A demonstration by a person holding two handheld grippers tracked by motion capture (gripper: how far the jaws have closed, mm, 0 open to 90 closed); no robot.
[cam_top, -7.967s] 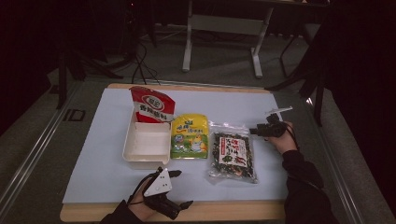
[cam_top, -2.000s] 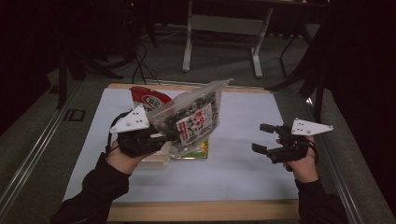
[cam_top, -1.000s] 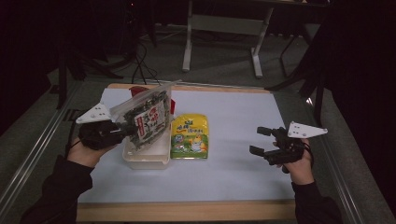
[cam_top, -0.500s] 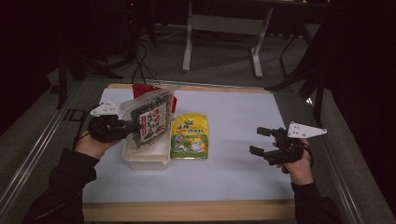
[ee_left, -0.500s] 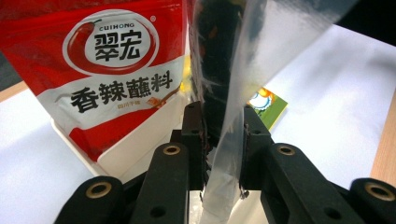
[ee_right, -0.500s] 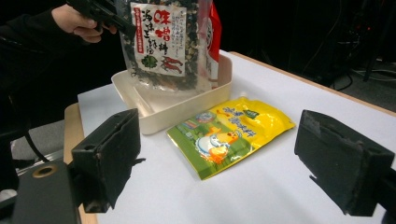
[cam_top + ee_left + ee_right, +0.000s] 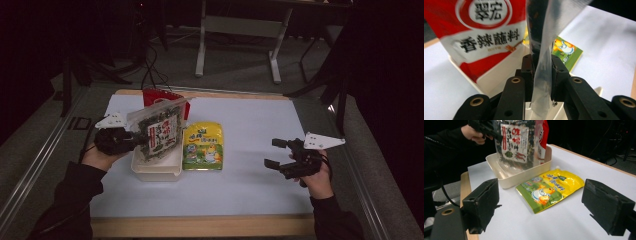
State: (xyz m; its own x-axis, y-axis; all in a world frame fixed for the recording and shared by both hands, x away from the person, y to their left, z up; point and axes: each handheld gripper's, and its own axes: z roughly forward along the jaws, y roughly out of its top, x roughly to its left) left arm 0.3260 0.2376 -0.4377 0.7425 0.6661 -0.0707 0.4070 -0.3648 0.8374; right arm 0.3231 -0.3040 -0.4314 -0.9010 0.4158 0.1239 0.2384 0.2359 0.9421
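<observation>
My left gripper [image 7: 135, 141] is shut on the clear edge of a seaweed bag [image 7: 159, 132], a see-through pouch of dark flakes with a white label. The bag hangs upright, its lower end down inside the white tray [image 7: 156, 170]. In the left gripper view the pads [image 7: 527, 72] pinch the bag's clear seam [image 7: 549, 30]. A red pouch [image 7: 160, 95] stands at the tray's far end. A yellow-green pouch [image 7: 203, 146] lies flat just right of the tray. My right gripper [image 7: 274, 153] stands open at the right, nothing between its pads [image 7: 484, 202].
A pale blue mat [image 7: 260, 120] covers the table, with a wooden strip [image 7: 200, 226] along the front edge. Metal rails [image 7: 40, 160] run down both sides. A grey stand's legs [image 7: 235, 45] rise on the floor beyond the far edge.
Over these frames the seaweed bag went from flat on the mat to hanging in my left gripper. In the last second it moved a little right and sank into the tray. The right gripper kept still.
</observation>
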